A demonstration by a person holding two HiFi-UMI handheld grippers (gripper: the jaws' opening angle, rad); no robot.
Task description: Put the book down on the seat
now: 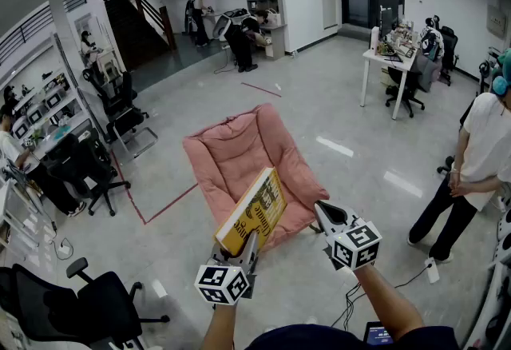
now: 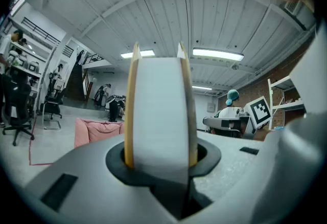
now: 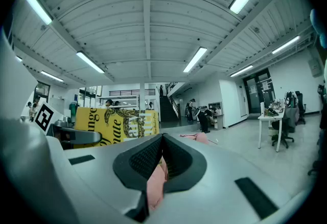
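The fingers of the left gripper are closed on the lower edge of the book. The white page block is seen wedged between them, with a yellow cover on either side. The book is held tilted in the air above the floor, in front of the pink seat and not touching it. The fingers of the right gripper are brought together on nothing. Only a sliver of pink, taken to be the seat beyond, shows in the gap below their tips.

The book is judged stiff enough to stand from one clamped edge, and of moderate weight. Its covers look glossy, so some slip is to be expected, and a pinch so low leaves most of the book levering above it. A hold across the full page block is judged the soundest. The seat looks soft and sloped — a book laid on it may slide.

The exact spot of the grip is hidden behind the gripper in the head view. The cover print is only partly readable, the spine is not seen, and the seat's front edge is covered by the book.
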